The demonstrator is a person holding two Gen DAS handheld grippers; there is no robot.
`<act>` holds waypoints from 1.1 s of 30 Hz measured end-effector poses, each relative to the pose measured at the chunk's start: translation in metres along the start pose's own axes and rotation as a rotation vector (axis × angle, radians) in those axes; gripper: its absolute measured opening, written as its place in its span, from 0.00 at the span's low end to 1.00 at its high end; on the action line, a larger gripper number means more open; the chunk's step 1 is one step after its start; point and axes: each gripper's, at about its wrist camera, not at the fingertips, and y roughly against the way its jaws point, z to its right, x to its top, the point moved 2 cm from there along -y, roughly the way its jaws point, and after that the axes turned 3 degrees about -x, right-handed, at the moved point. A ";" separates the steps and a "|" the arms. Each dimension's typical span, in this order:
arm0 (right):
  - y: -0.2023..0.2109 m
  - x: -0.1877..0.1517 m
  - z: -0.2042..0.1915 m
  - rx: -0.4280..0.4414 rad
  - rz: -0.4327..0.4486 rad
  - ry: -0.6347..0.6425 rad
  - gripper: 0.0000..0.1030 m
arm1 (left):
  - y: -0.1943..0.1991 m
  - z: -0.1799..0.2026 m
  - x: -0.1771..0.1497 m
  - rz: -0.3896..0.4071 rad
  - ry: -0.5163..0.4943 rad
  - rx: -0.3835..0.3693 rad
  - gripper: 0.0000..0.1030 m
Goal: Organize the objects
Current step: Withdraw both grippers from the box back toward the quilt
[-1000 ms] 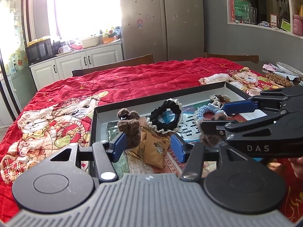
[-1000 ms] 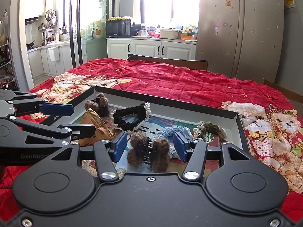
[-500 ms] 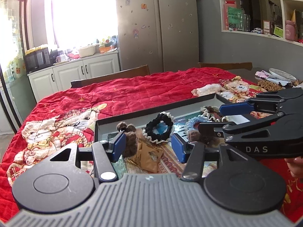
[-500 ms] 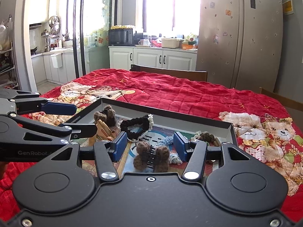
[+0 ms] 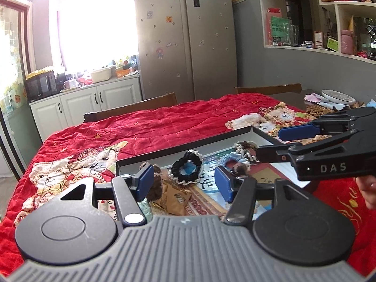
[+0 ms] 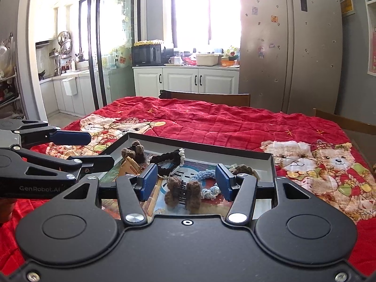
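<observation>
**Tray of hair accessories on red quilt, both grippers raised above it**

Item 1. A shallow tray (image 6: 270, 164) with a dark rim is set on a red quilt (image 6: 211, 122) printed with teddy bears.

Item 2. Contents, as seen from the right wrist: a brown fuzzy hair claw (image 6: 183, 191) lies nearest the camera; a light blue braided tie (image 6: 204, 176) is just beside it; a black scrunchie with white trim (image 6: 168, 159) lies further back; a second brown fuzzy clip (image 6: 136, 151) sits at the far left corner, next to a tan paper packet (image 6: 129, 165); a brown and cream tie (image 6: 243, 170) rests near the right wall.

Item 3. Left gripper (image 5: 184, 182): the blue pads are parted and nothing is clasped; it is held above the tray's near left part.

Item 4. Right gripper (image 6: 185, 179): the pads are spread, with the hair claw seen between and below them, untouched.

Item 5. A hand (image 5: 366, 188) is partly seen behind the right gripper.
</observation>
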 end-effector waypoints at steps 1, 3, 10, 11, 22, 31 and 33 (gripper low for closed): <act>0.005 0.000 0.001 0.000 0.003 0.001 0.52 | 0.003 0.001 0.000 0.004 -0.004 -0.003 0.69; 0.014 0.001 0.002 -0.004 0.012 0.002 0.52 | 0.008 0.005 0.001 0.013 -0.012 -0.011 0.70; 0.040 -0.003 0.004 -0.014 0.029 0.021 0.54 | 0.024 0.015 0.004 0.029 -0.035 -0.041 0.71; 0.044 -0.004 0.004 -0.016 0.031 0.022 0.54 | 0.026 0.016 0.004 0.030 -0.035 -0.048 0.71; 0.074 -0.021 0.003 -0.013 0.028 0.022 0.55 | 0.039 0.028 -0.009 0.021 -0.050 -0.091 0.71; 0.083 -0.046 0.000 -0.008 0.003 0.019 0.55 | 0.039 0.036 -0.027 -0.015 -0.053 -0.132 0.71; 0.084 -0.051 0.001 -0.006 0.002 0.014 0.55 | 0.038 0.038 -0.031 -0.024 -0.056 -0.139 0.71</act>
